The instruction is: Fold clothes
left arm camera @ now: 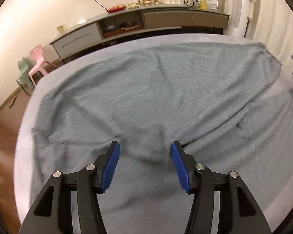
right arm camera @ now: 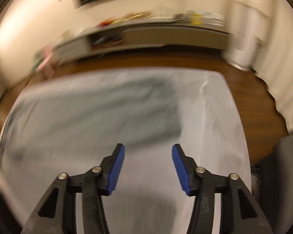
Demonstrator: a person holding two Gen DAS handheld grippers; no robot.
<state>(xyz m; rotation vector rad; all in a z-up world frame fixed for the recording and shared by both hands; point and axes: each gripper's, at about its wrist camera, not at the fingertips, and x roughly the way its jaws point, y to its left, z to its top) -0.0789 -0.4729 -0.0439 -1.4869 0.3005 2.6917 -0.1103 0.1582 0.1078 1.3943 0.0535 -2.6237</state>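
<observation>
A fuzzy grey-blue garment (left arm camera: 146, 89) lies spread across the pale grey table (left arm camera: 27, 120), with a fold running down toward the near right. My left gripper (left arm camera: 145, 148) hangs open just above the garment's near edge, nothing between its blue pads (left arm camera: 112, 167). In the right wrist view, which is heavily motion-blurred, the same garment (right arm camera: 91, 117) covers the left and middle of the table (right arm camera: 214, 126). My right gripper (right arm camera: 148, 150) is open over bare table surface near the garment's right edge, holding nothing.
A long low cabinet (left arm camera: 138, 21) with dishes and bottles on top runs along the far wall. A pink chair (left arm camera: 38, 60) and a green chair (left arm camera: 24, 72) stand at the left. Wooden floor (right arm camera: 263, 101) surrounds the table; white curtains (left arm camera: 263, 15) hang at the right.
</observation>
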